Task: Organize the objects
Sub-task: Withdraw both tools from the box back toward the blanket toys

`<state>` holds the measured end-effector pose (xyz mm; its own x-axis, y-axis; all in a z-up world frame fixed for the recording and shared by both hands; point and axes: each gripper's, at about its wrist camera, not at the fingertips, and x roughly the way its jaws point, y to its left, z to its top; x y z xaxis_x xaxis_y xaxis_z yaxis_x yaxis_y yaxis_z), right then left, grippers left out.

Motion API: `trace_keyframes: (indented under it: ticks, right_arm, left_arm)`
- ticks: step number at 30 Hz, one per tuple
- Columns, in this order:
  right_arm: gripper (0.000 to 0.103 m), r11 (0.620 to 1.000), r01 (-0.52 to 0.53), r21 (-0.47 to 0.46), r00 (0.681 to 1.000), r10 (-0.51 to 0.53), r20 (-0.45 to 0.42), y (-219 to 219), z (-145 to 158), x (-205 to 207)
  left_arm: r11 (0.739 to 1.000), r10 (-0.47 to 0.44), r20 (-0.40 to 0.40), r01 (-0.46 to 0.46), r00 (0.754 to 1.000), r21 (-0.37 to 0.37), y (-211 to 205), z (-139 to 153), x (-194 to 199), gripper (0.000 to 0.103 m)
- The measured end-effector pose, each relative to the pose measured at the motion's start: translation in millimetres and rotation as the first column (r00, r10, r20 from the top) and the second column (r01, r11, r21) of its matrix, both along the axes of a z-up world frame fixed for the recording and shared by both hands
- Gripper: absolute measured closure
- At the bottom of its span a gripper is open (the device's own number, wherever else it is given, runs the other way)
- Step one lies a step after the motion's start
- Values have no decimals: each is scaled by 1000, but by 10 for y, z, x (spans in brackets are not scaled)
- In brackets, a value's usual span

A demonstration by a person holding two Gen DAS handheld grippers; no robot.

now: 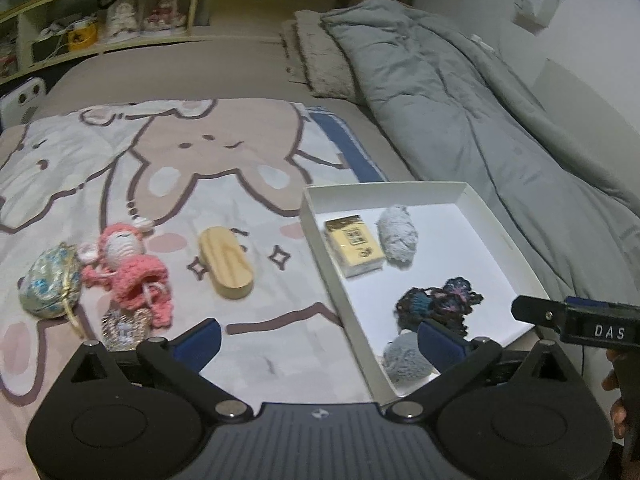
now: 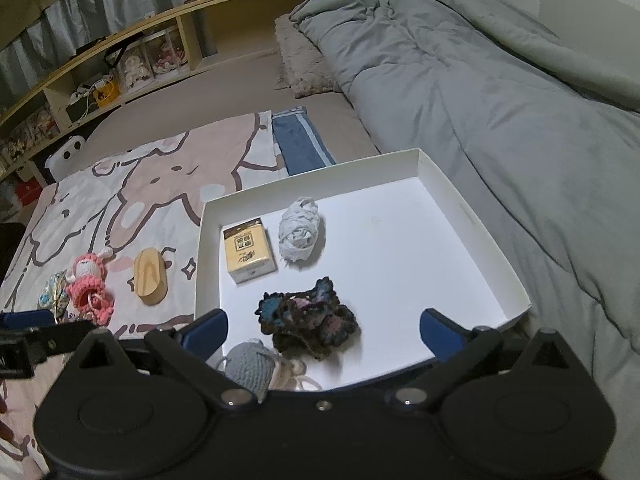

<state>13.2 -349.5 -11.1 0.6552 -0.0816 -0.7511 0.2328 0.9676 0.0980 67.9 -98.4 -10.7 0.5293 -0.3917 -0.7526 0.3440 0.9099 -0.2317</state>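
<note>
A white tray (image 1: pixel 384 190) (image 2: pixel 472 216) lies on the bed. In it are a yellow tissue pack (image 1: pixel 354 246) (image 2: pixel 248 256), a pale yarn ball (image 1: pixel 396 238) (image 2: pixel 300 234), a dark crocheted piece (image 1: pixel 438 304) (image 2: pixel 308 318) and a grey knitted ball (image 1: pixel 404 360) (image 2: pixel 250 368). Left of the tray, on the cartoon blanket, lie a wooden oval block (image 1: pixel 226 262) (image 2: pixel 150 276), a pink crochet doll (image 1: pixel 128 268) (image 2: pixel 88 284) and a brocade pouch (image 1: pixel 50 284) (image 2: pixel 52 292). My left gripper (image 1: pixel 320 338) is open and empty over the tray's left wall. My right gripper (image 2: pixel 324 330) is open above the dark piece, its pads clear of it.
A rumpled grey duvet (image 1: pixel 480 112) fills the bed's right side, close against the tray. A fuzzy pillow (image 1: pixel 320 60) lies beyond. Wooden shelves (image 1: pixel 120 20) with boxed dolls run along the far side. A small beaded item (image 1: pixel 124 328) sits beside the doll.
</note>
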Motion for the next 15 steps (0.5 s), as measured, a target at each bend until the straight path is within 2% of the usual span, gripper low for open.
trace_keyframes:
  ticks: [9,15]
  right_arm:
    - [0,998,-49,29,999,48,24,301,-64,185]
    - [0,992,-119,46,992,117,43,580,-119,358]
  left_arm:
    - [993,117,-1,-117,993,17,437,31,59,0]
    - [975,214,24,-215,977,48,815,49,131,0]
